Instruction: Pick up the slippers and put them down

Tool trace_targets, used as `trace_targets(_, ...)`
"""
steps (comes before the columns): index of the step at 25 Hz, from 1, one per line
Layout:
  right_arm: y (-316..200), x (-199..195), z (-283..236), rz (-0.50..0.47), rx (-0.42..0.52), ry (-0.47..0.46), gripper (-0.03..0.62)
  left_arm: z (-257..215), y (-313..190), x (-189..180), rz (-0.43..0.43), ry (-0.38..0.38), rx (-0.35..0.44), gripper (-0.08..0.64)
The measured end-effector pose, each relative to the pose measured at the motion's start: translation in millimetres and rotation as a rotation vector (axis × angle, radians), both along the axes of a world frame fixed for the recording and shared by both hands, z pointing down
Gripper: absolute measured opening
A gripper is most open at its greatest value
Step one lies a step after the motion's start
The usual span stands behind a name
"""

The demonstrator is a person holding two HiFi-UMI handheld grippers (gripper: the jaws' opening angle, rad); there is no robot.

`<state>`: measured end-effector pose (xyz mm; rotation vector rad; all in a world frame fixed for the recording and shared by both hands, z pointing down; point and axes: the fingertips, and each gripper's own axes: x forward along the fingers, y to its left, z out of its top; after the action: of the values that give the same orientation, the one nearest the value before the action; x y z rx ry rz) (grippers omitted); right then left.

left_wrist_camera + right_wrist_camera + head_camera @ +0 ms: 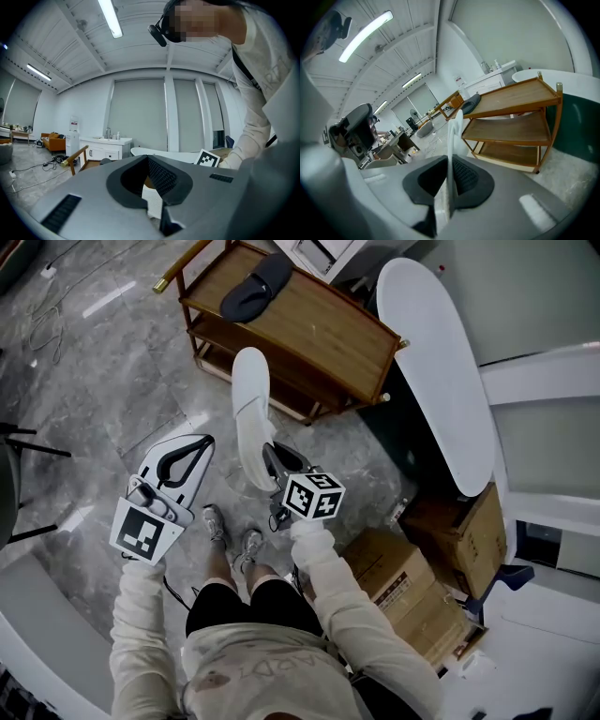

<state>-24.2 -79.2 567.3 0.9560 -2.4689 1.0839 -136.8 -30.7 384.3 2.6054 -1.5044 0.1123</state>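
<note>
Progress stood about midway: the right tongs [271, 454] pinched the white slipper [251, 413], held off the floor at centre and not yet set down. The dark slipper [255, 287] lay on the wooden shelf [323, 334] at twelve o'clock. The left tongs [202, 442] seemed pressed together, empty. No writing was legible, only square markers

— How do the arms sit?
— Left arm [136, 606] and right arm [347, 601] both reach forward from the body, sleeved, elbows bent.
— And the jaws?
— The left hand-held gripper [205, 440] points about level, jaws together. The right hand-held gripper [270, 454] tips downward, jaws clamped on the edge of a slipper [251, 404].
</note>
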Motion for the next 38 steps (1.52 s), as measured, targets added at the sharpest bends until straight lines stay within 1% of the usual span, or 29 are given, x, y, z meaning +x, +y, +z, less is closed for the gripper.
trace_targets(9, 5, 2, 104, -0.046, -0.057, 0.046, 0.043, 80, 11, 7, -0.026, -0.002, -0.048, 0.003)
trace_targets(13, 8, 7, 158, -0.054, -0.079, 0.057, 0.043, 125, 14, 12, -0.031, -0.004, -0.048, 0.003)
trace_targets(19, 2, 15, 239, -0.05, -0.092, 0.069, 0.043, 195, 8, 18, -0.014, -0.019, -0.036, 0.003)
trace_targets(27, -19, 7, 359, -0.102, -0.065, 0.072, 0.043, 301, -11, 15, -0.01, -0.063, 0.018, 0.003)
trace_targets(31, -36, 1, 426, -0.118, -0.053, 0.068, 0.043, 358, -20, 13, -0.001, -0.098, 0.061, 0.003)
trace_targets(36, -53, -2, 506, -0.121, -0.054, 0.063, 0.043, 427, -21, 4, -0.021, -0.156, 0.1, 0.003)
trace_targets(38, -55, -1, 532, -0.118, -0.056, 0.064, 0.043, 448, -19, 2, -0.03, -0.139, 0.104, 0.003)
